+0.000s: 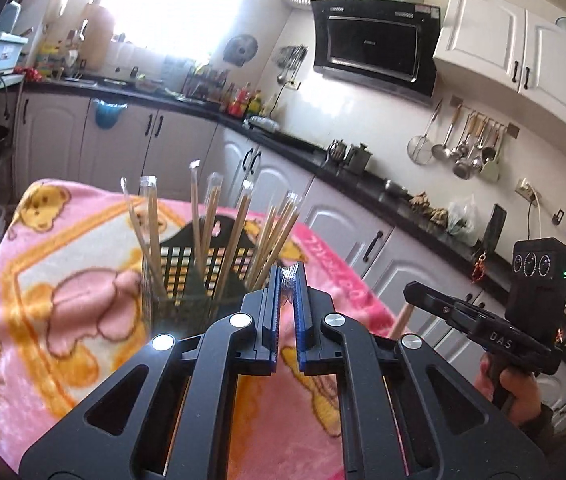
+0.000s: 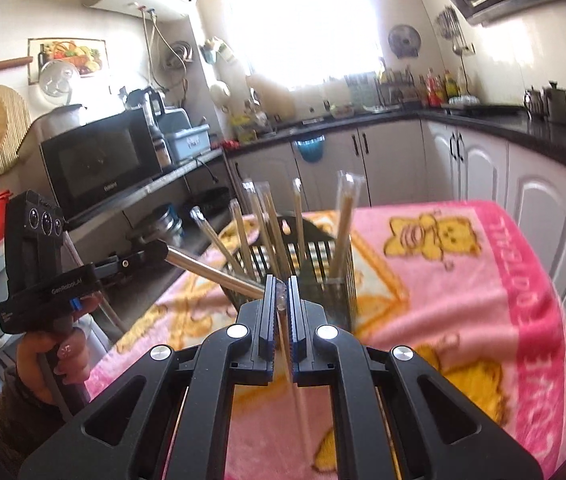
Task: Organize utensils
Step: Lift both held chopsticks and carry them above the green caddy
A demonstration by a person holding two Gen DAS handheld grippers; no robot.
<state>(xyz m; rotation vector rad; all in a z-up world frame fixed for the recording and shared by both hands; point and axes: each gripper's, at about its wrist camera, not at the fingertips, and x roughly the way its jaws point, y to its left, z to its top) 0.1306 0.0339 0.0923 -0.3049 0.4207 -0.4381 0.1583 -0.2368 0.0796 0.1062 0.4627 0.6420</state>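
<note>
Both tools are clamped shut, the left tool (image 1: 287, 280) on a metal handle, the right tool (image 2: 281, 292) on a wrapped chopstick (image 2: 297, 392) whose long axis trails back beneath it, with the mesh holder (image 2: 323, 280) just beyond both on the table (image 2: 463, 300).

A pink blanket (image 1: 63, 280) with yellow bears and orange bands covers the table; along its right edge runs a deeper pink border (image 2: 531, 292) with white lettering. The mesh holder (image 2: 323, 268) is black, the wrapped chopsticks (image 1: 203, 216) pale tan. Both grippers (image 1: 287, 300) are black with blue pads.
</note>
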